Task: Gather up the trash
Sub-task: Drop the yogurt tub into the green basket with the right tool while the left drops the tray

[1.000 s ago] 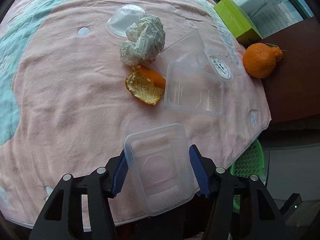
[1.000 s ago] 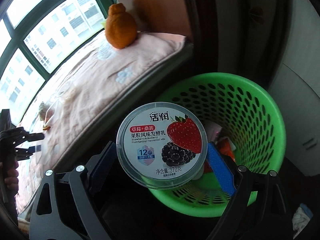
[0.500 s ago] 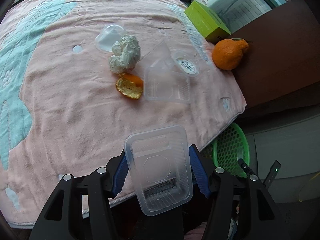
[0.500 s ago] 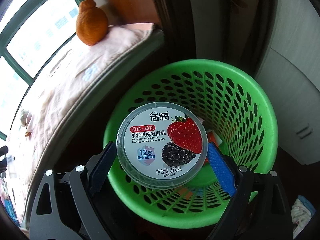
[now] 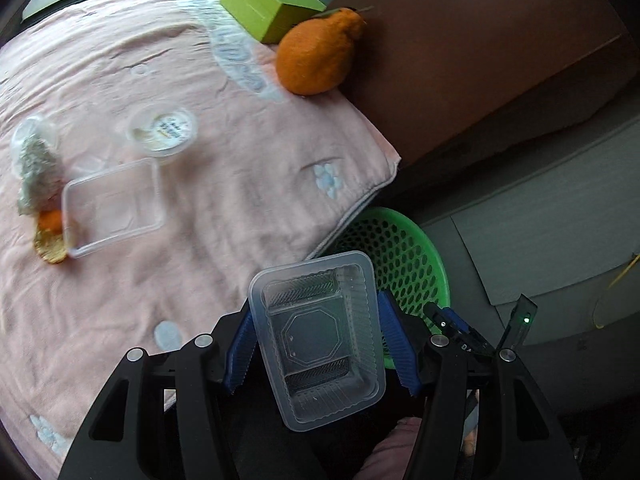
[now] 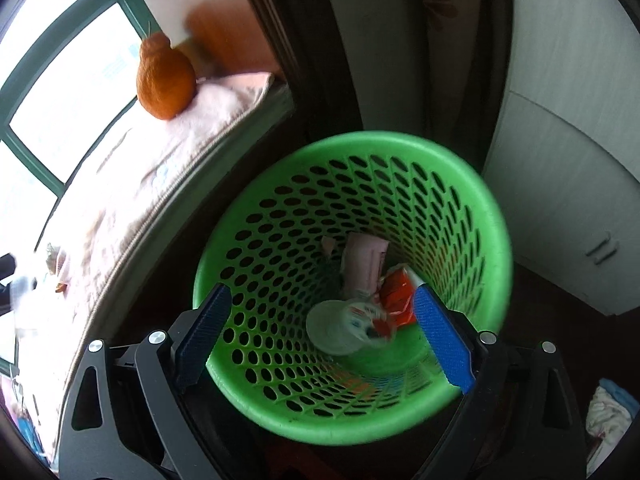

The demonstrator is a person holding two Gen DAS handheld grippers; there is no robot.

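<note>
My left gripper [image 5: 316, 344] is shut on a clear plastic tray [image 5: 318, 332], held over the edge of the pink blanket [image 5: 200, 208] near the green basket [image 5: 416, 256]. On the blanket lie another clear tray [image 5: 114, 206], a round lidded cup [image 5: 162, 130], orange peel [image 5: 50, 232] and a crumpled wrapper [image 5: 34, 172]. My right gripper [image 6: 324, 334] is open and empty above the green basket [image 6: 492, 216]. The yogurt cup [image 6: 344, 326] lies inside it among wrappers [image 6: 394, 294].
A whole orange [image 5: 316, 56] and a green box [image 5: 268, 8] sit at the blanket's far corner; the orange also shows in the right wrist view [image 6: 164, 80]. White cabinet doors [image 6: 568, 184] stand to the right of the basket. A brown panel [image 5: 480, 60] rises beside the blanket.
My right gripper opened and the yogurt cup dropped into the basket. My left gripper carried the clear tray away from the trash pile toward the blanket's edge and the basket.
</note>
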